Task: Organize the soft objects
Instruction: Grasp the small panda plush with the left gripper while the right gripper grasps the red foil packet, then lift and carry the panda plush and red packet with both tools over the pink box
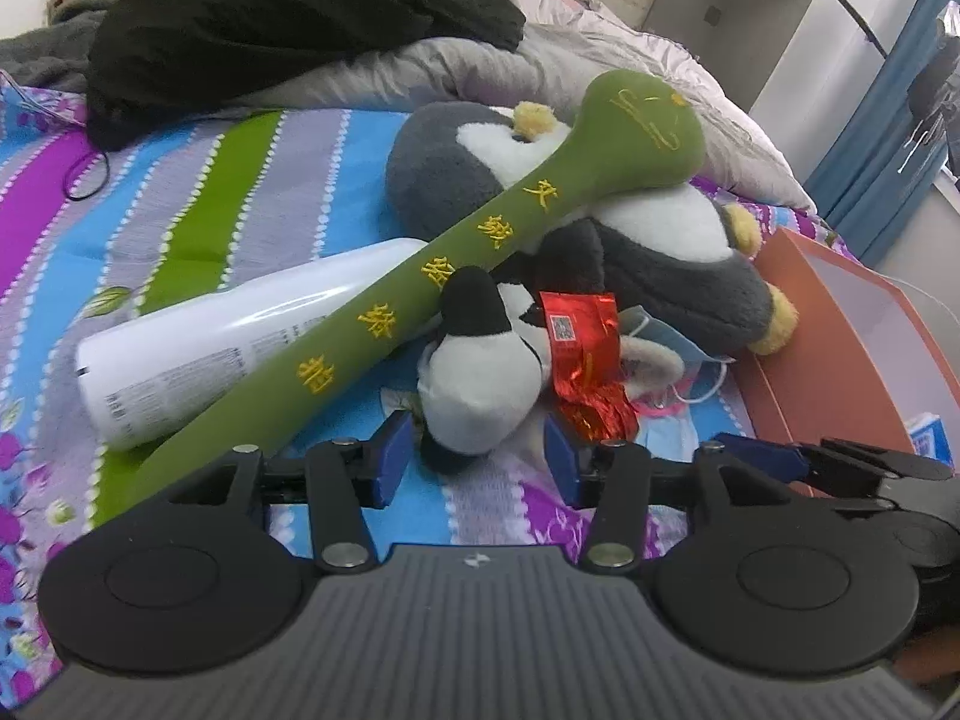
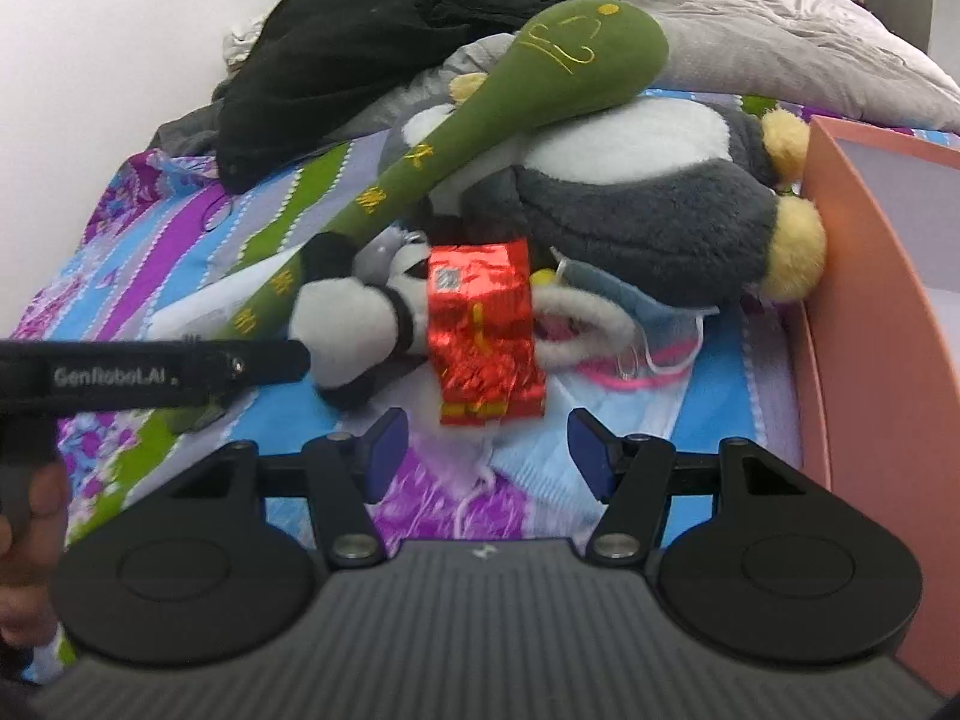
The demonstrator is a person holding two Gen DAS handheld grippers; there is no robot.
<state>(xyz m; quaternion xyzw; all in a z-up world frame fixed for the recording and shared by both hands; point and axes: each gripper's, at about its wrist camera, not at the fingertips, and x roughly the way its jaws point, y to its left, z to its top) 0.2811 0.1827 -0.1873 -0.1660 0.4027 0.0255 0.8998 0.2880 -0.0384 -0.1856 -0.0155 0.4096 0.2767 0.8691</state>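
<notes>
A small black-and-white plush [image 1: 480, 360] lies on the striped bedsheet [image 1: 198, 204], its near end between the blue pads of my left gripper [image 1: 477, 456]. The pads stand apart from it, so that gripper is open. A long green plush stick [image 1: 456, 258] with yellow characters leans over the small plush and a big grey-and-white penguin plush [image 1: 672, 240]. A red foil packet [image 2: 486, 336] rests against the small plush [image 2: 354, 324], just ahead of my right gripper [image 2: 489, 456], which is open and holds nothing.
A white bottle [image 1: 210, 336] lies under the green stick. A blue face mask [image 2: 648, 312] sits beside the packet. An orange box [image 2: 870, 312] stands at the right. Black clothing [image 1: 288, 18] and a grey quilt [image 1: 600, 36] pile up behind. A hand [image 2: 30, 510] shows lower left.
</notes>
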